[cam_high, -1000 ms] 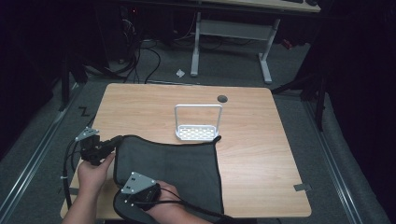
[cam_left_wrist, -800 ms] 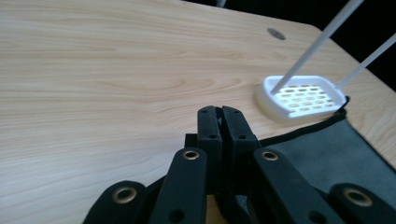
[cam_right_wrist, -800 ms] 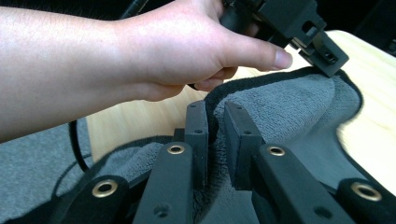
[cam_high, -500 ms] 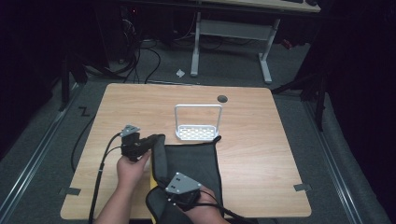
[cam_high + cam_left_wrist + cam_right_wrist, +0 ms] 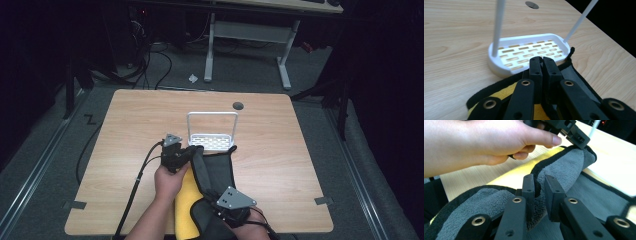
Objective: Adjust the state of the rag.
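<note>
A grey cloth (image 5: 220, 167) with black trim and a yellow underside (image 5: 184, 200) lies at the near middle of the table, its left part lifted and turned over to the right. My left gripper (image 5: 196, 151) is shut on the cloth's far edge, just in front of a white slotted rack (image 5: 212, 141) with a hoop handle. In the left gripper view the jaws (image 5: 540, 61) meet over the cloth (image 5: 576, 76), close to the rack (image 5: 529, 51). My right gripper (image 5: 539, 187) is shut on the cloth's near trimmed edge (image 5: 570, 167). It sits by the table's front edge (image 5: 212, 200).
The wooden table (image 5: 290, 150) has a round grommet hole (image 5: 238, 105) at the back. Tape marks sit at its front corners (image 5: 322, 201). Cables trail off the left edge (image 5: 85, 155). A desk frame (image 5: 247, 35) stands on the floor beyond.
Both grippers moved right, carrying the cloth's left edge up and over. The cloth now stands folded in a narrow band, with its yellow underside showing.
</note>
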